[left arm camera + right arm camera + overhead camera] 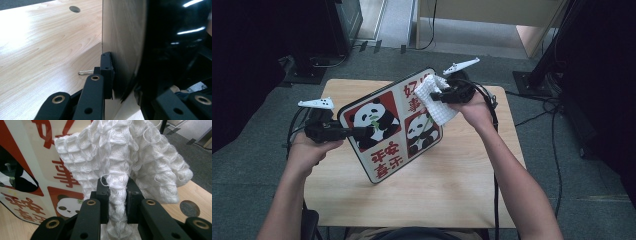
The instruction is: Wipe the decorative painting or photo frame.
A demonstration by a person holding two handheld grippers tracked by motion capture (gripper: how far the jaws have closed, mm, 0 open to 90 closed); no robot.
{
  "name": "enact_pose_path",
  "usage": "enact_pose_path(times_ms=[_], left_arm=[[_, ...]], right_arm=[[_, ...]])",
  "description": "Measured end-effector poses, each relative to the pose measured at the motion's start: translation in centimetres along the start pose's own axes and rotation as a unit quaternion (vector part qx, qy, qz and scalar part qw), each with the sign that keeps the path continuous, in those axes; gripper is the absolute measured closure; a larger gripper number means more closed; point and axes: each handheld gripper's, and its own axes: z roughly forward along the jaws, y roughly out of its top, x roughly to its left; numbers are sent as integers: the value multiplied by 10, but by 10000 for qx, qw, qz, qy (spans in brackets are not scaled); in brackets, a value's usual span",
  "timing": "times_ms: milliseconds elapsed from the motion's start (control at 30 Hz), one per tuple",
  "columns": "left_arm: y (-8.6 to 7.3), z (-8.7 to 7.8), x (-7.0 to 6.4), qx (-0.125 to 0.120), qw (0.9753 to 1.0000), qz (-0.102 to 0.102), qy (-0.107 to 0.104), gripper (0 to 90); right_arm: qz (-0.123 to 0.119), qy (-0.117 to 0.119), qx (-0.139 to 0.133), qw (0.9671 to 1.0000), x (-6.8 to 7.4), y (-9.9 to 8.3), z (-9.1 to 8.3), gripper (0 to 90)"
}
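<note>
A rectangular board printed with pandas and red characters is held tilted above the wooden table, its lower corner close to the tabletop. My left gripper is shut on its left edge; in the left gripper view the board stands edge-on between the jaws of the left gripper. My right gripper is shut on a white waffle-weave cloth that lies against the board's upper right part. In the right gripper view the cloth bunches up out of the right gripper, with the board behind it at the left.
The table has a round cable hole, which the right gripper view shows as a cable hole near the edge. Black stands and cables sit on the grey floor around the table.
</note>
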Motion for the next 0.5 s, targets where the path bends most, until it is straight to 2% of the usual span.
enact_pose_path(times_ms=[500], left_arm=[[0, 0, 1, 10, 10000, 0, -22, 793]], right_arm=[[3, 84, 40, 10000, 0, -18, 7, 777]])
